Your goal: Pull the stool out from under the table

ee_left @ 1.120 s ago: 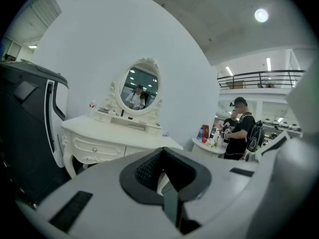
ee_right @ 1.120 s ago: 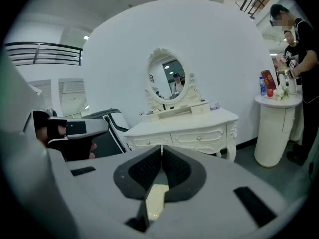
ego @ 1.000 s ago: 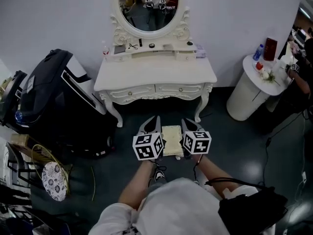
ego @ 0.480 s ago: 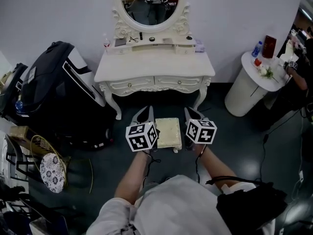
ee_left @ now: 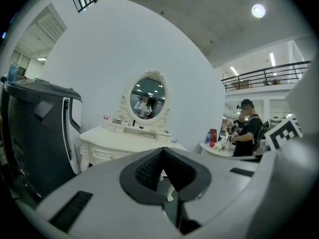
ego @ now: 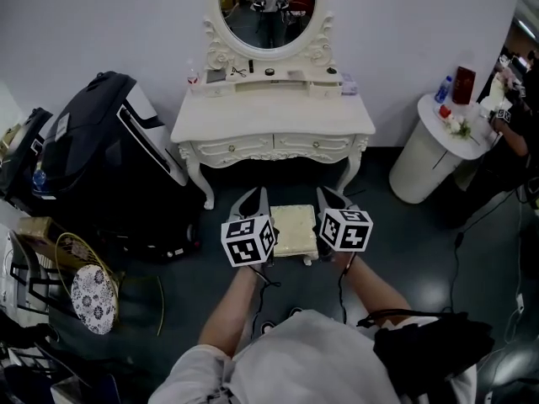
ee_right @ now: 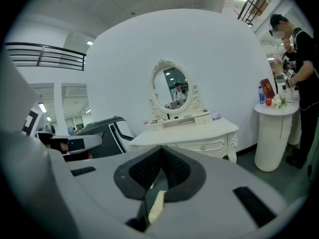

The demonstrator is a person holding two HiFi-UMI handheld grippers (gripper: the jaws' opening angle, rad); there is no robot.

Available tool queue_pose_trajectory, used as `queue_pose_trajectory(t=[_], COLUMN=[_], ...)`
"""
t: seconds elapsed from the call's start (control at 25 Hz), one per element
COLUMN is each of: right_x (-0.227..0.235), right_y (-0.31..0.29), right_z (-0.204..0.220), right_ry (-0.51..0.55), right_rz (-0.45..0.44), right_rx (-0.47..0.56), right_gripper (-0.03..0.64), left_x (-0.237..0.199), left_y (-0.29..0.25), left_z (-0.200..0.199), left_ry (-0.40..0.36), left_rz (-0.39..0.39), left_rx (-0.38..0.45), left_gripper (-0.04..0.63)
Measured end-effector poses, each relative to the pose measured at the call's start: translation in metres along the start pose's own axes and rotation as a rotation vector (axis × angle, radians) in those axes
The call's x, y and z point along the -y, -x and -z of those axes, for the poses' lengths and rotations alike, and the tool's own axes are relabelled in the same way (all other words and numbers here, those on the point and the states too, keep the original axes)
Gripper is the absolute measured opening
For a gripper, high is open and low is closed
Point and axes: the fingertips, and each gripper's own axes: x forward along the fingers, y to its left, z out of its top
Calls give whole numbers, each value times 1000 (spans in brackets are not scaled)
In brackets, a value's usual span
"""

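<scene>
Head view: the cream stool (ego: pixel 295 228) is standing on the floor (ego: pixel 404 242) on the near side of the white table (ego: pixel 274 126), between the left gripper (ego: pixel 255 202) and the right gripper (ego: pixel 330 199).

Left gripper view: its jaws are sitting closed, tips touching, pointing toward the table.

Right gripper view: its jaws are sitting closed too.

A black massage chair (ego: pixel 109 167) stands against the wall (ego: pixel 126 23); a white round stand (ego: pixel 417 171) carries a red box (ego: pixel 464 83) and a bottle (ego: pixel 444 88) at its far edge.

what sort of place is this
Likely a staged bedroom corner inside a large hall: a white dressing table with an oval mirror against a white wall, and a balcony railing beyond.
</scene>
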Motion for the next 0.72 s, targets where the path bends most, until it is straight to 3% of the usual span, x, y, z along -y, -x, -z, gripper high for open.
queue_pose_trajectory(t=[0.16,0.72], right_x=[-8,-22], right_y=[3,9], right_z=[1,12], right_ry=[5,15], right_rz=[9,25], right_rx=[9,-12], right_gripper=[0,0], left_x=[-2,-10], left_y=[7,11], left_z=[5,3], left_ry=[-22,33], left_rz=[13,42], left_rx=[-12,-2], left_gripper=[9,9])
